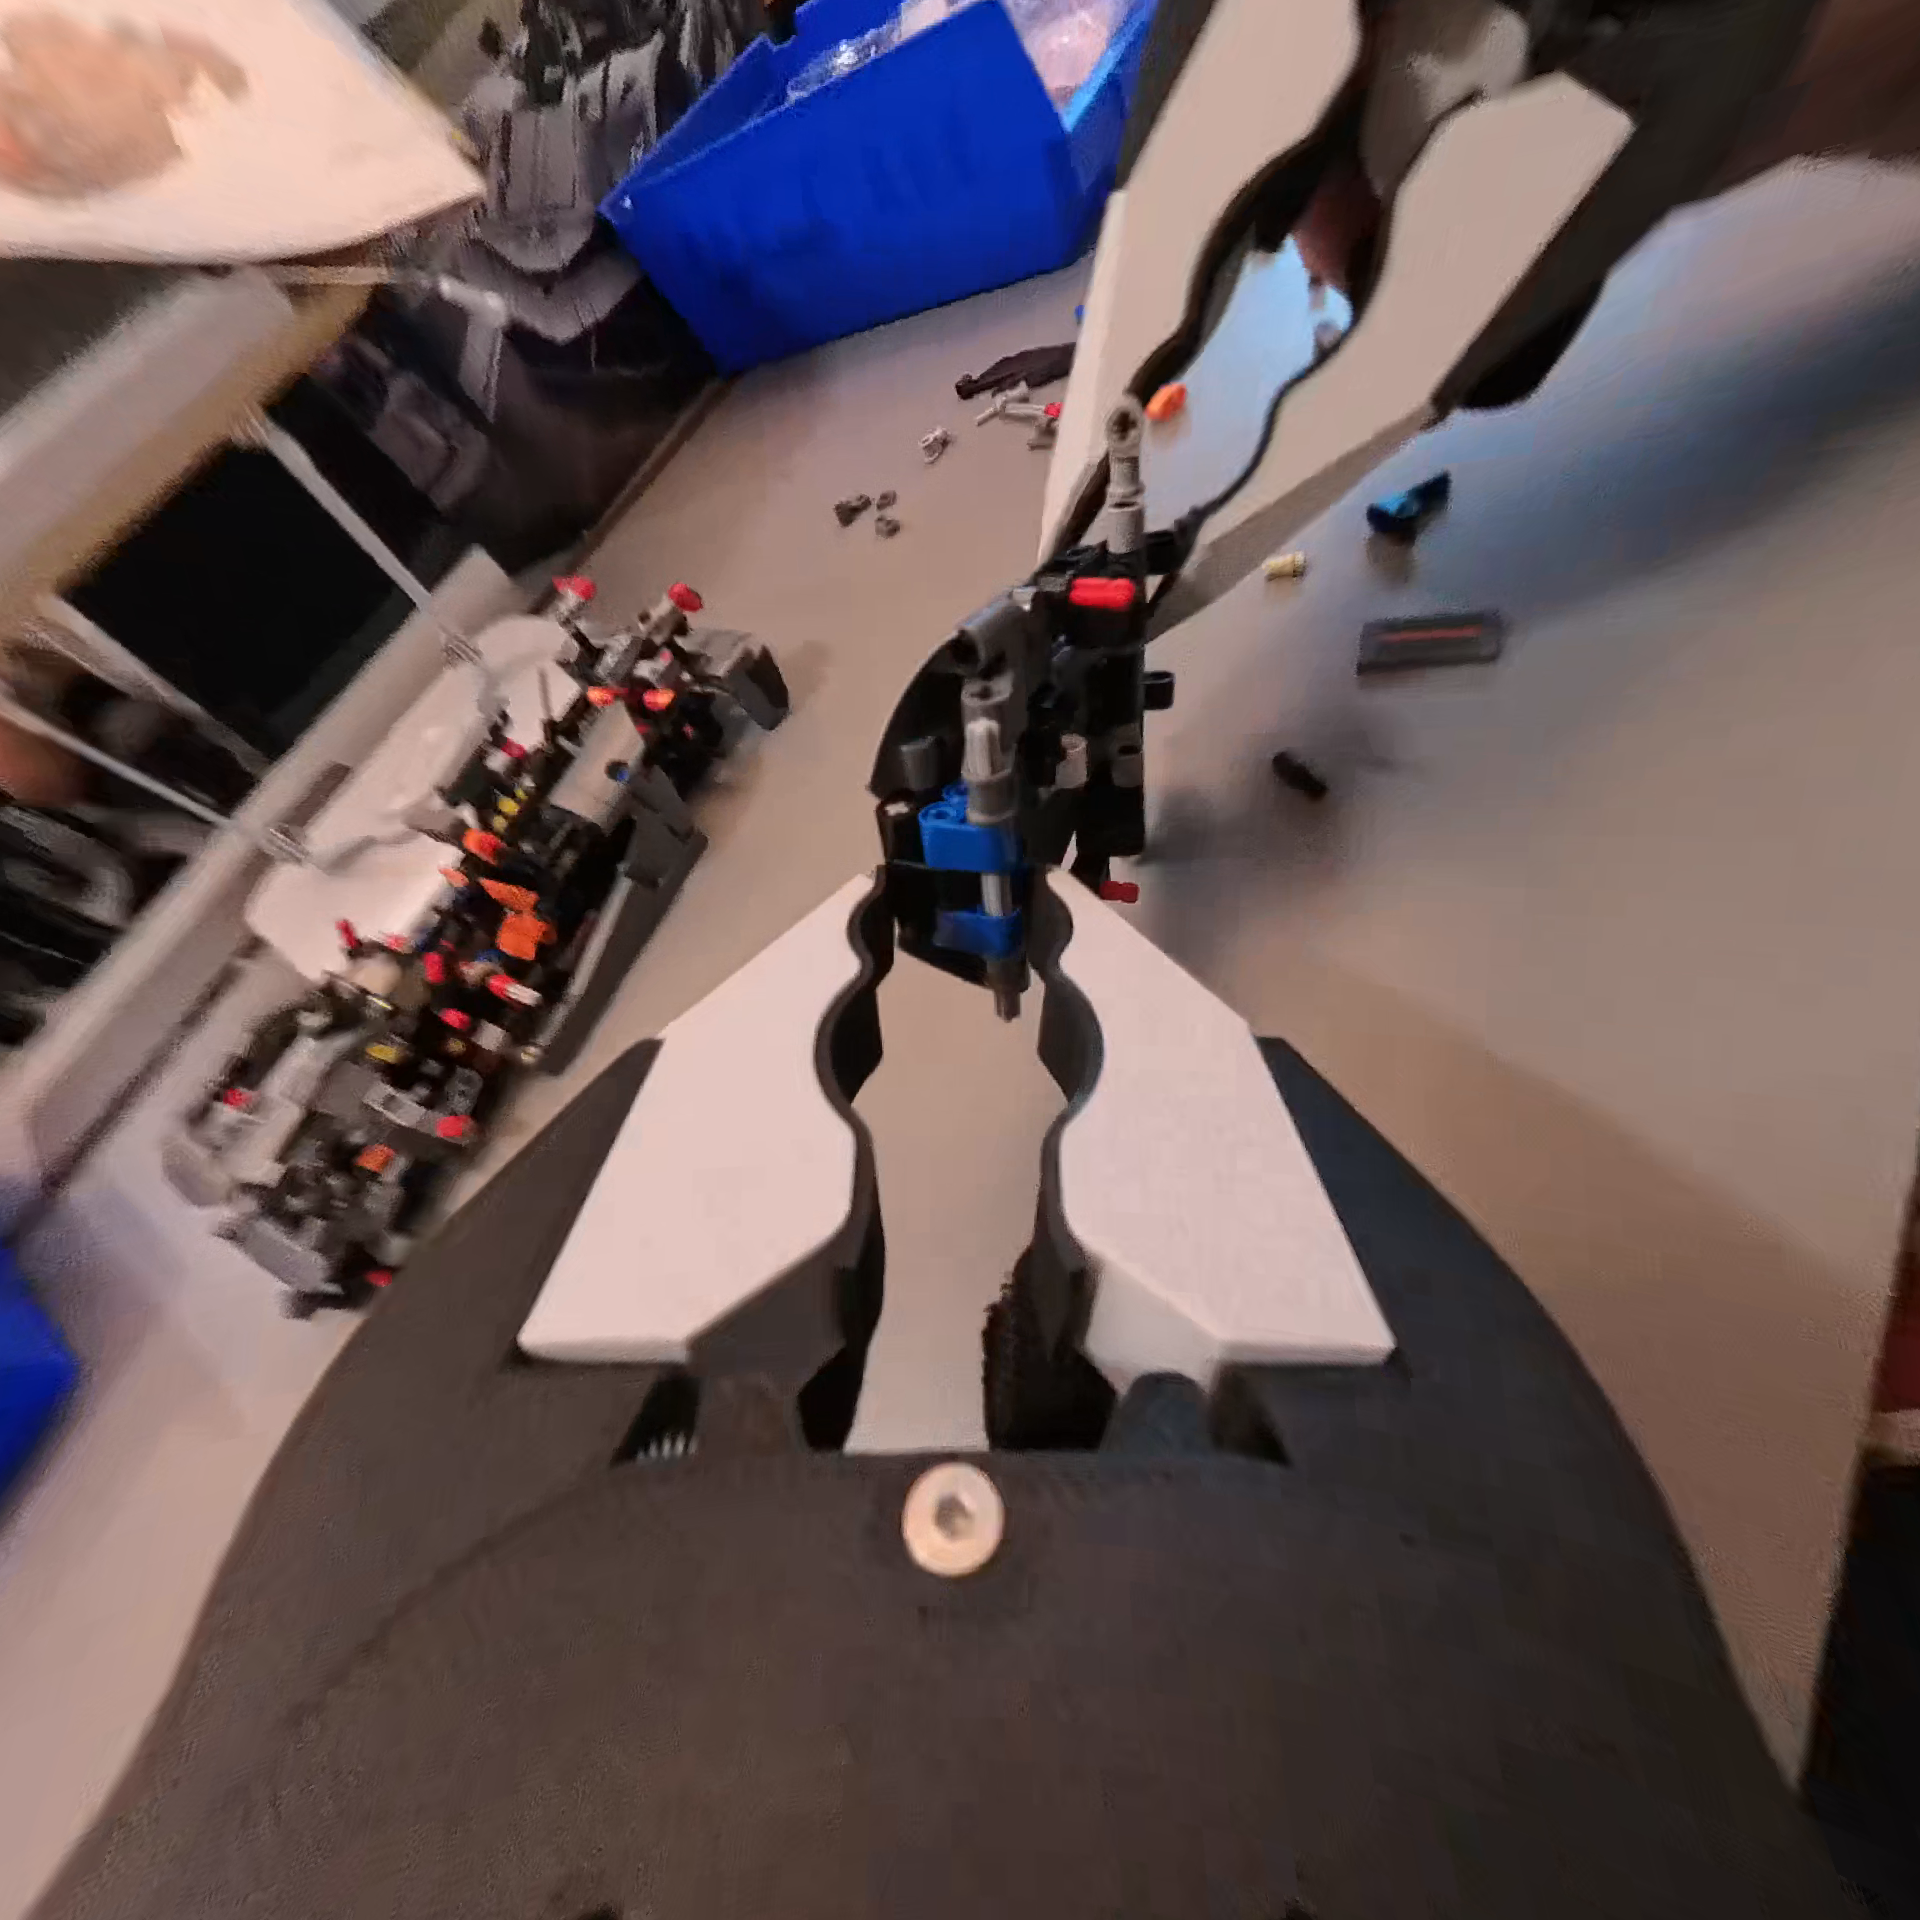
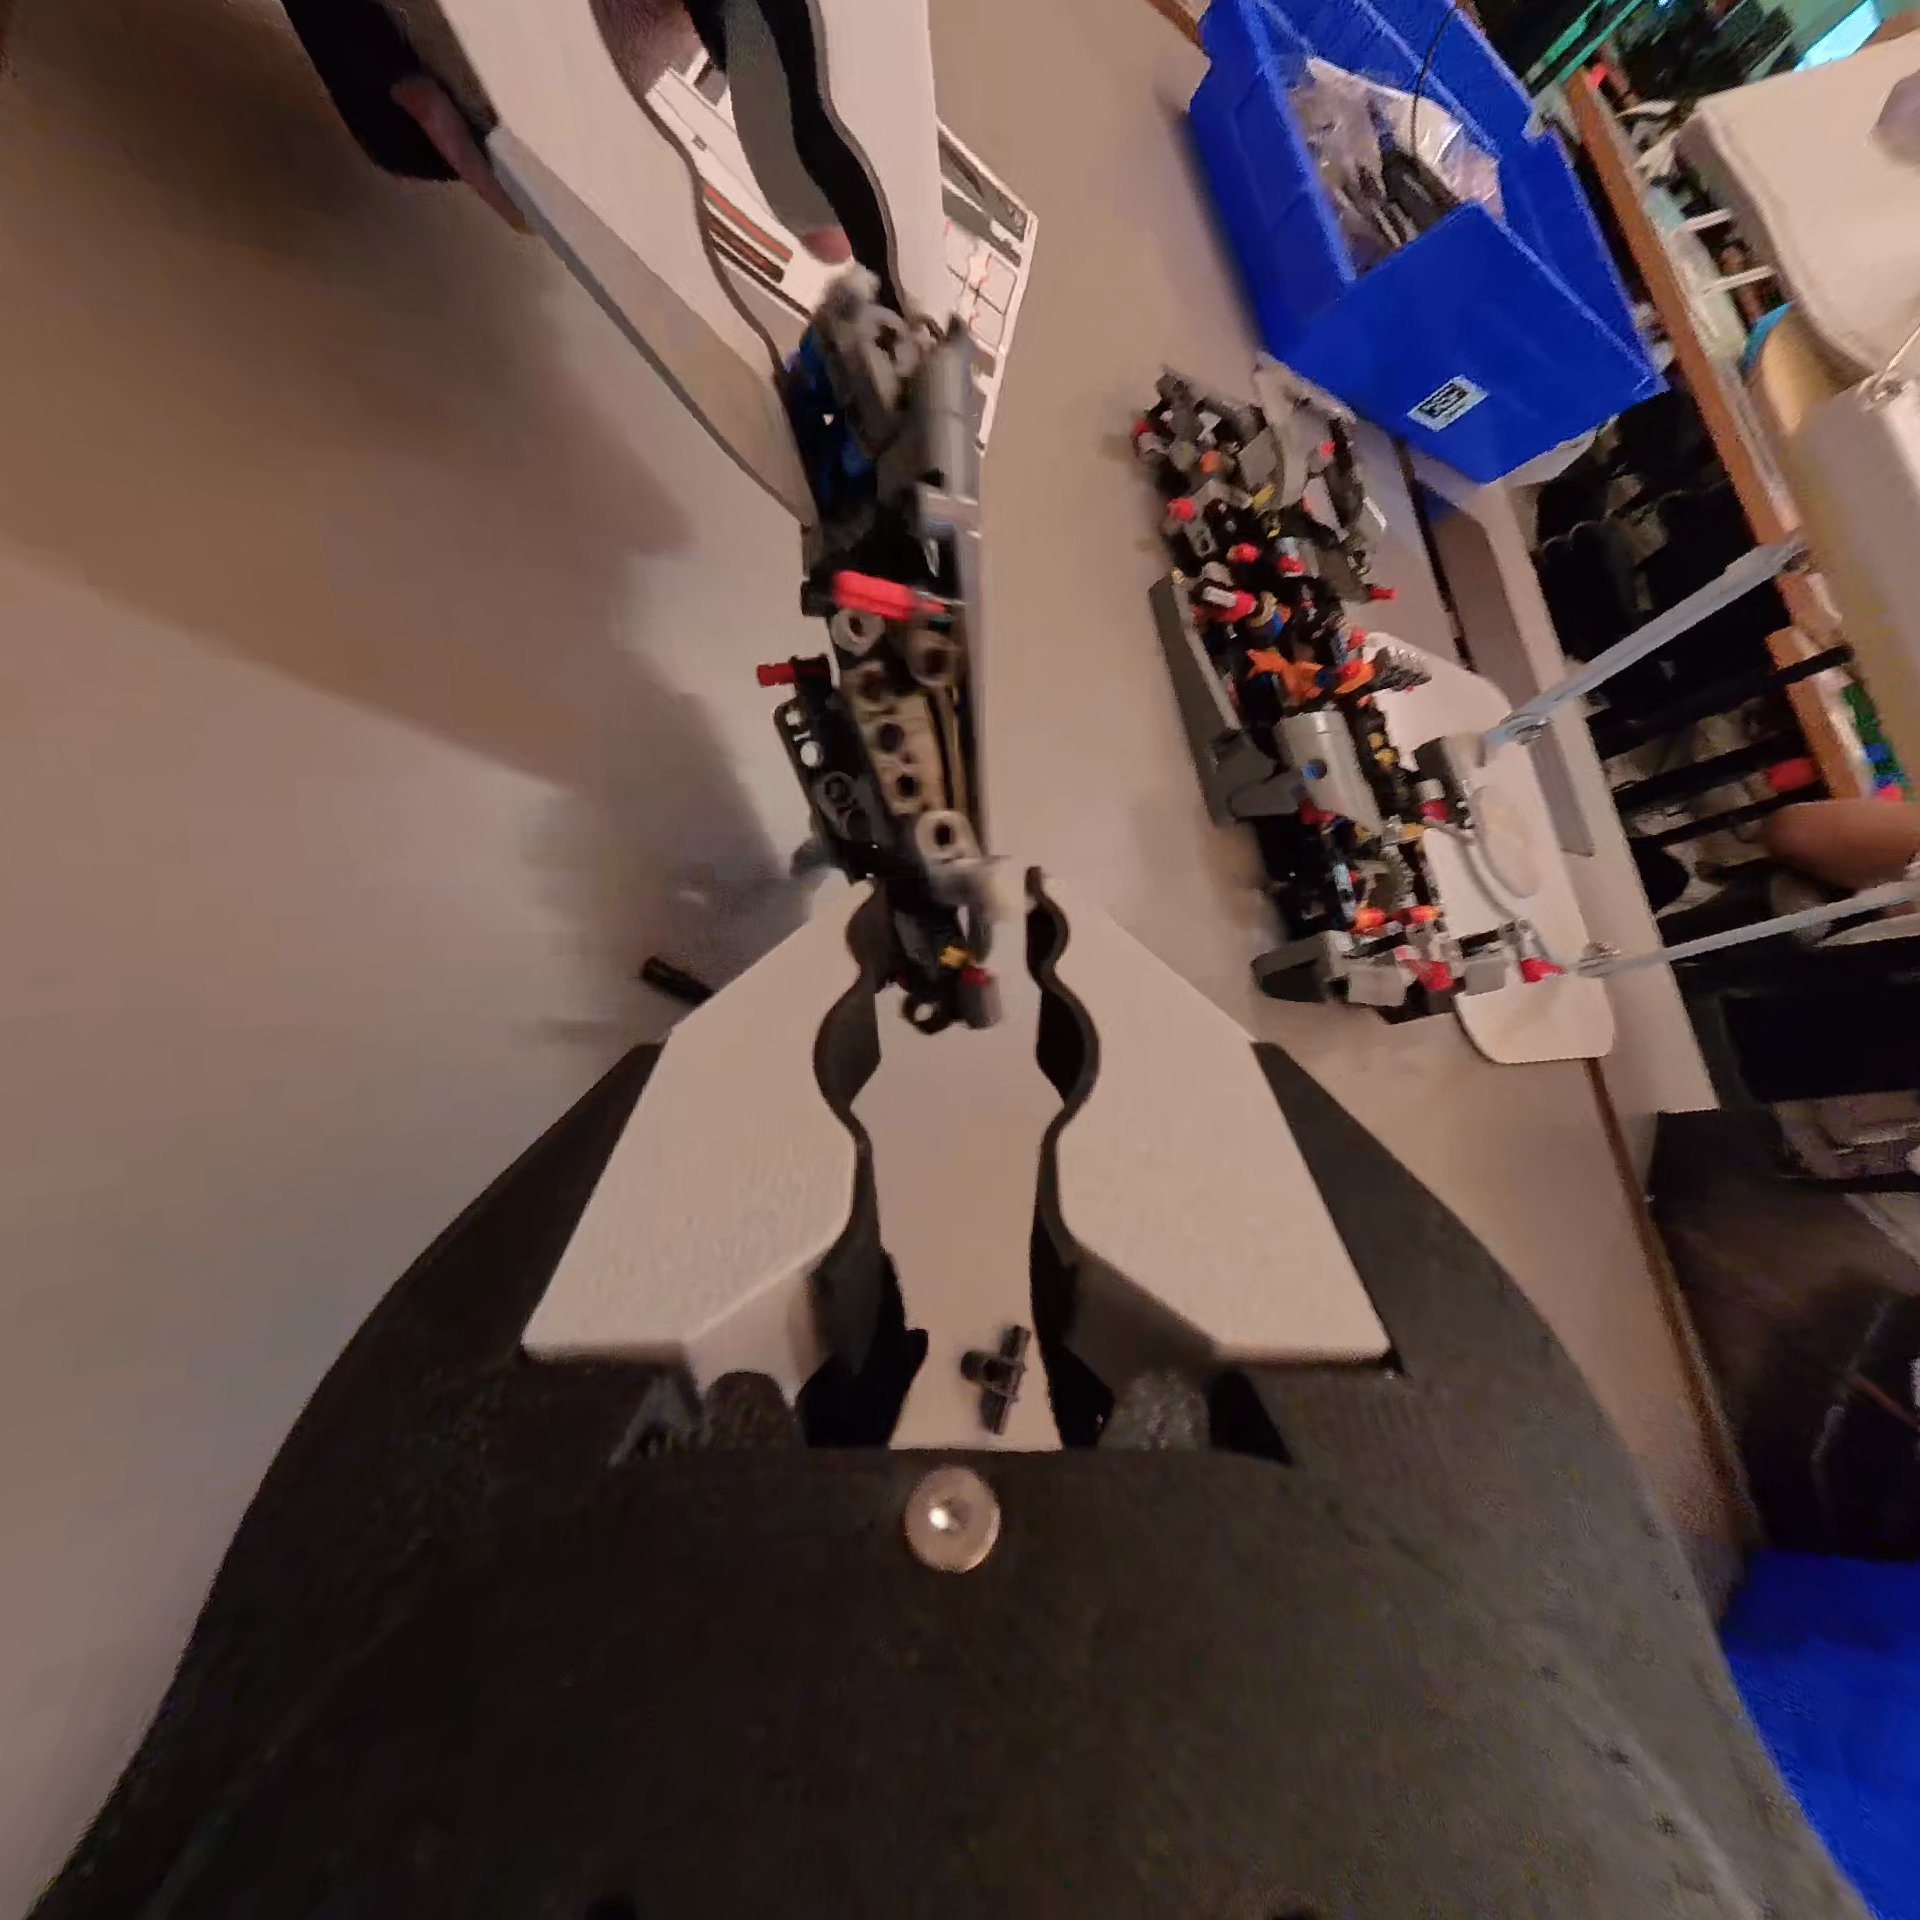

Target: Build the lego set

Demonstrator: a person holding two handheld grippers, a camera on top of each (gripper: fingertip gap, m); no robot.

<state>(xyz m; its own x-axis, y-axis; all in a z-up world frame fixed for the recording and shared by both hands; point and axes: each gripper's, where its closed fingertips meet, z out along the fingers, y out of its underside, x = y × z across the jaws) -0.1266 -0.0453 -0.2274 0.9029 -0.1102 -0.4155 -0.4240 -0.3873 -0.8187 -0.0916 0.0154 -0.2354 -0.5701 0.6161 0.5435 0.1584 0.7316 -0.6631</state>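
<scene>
Blue bin's label [image 2: 1444, 403], right view only

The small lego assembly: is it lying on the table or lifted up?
Lifted: both grippers, left and right, hold the assembly at opposite ends.

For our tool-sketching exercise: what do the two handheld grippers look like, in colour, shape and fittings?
Both match. The left gripper and right gripper each have a curved, matte black textured body, one silver screw at its centre, and two pale grey angular fingers with wavy black inner edges.
</scene>
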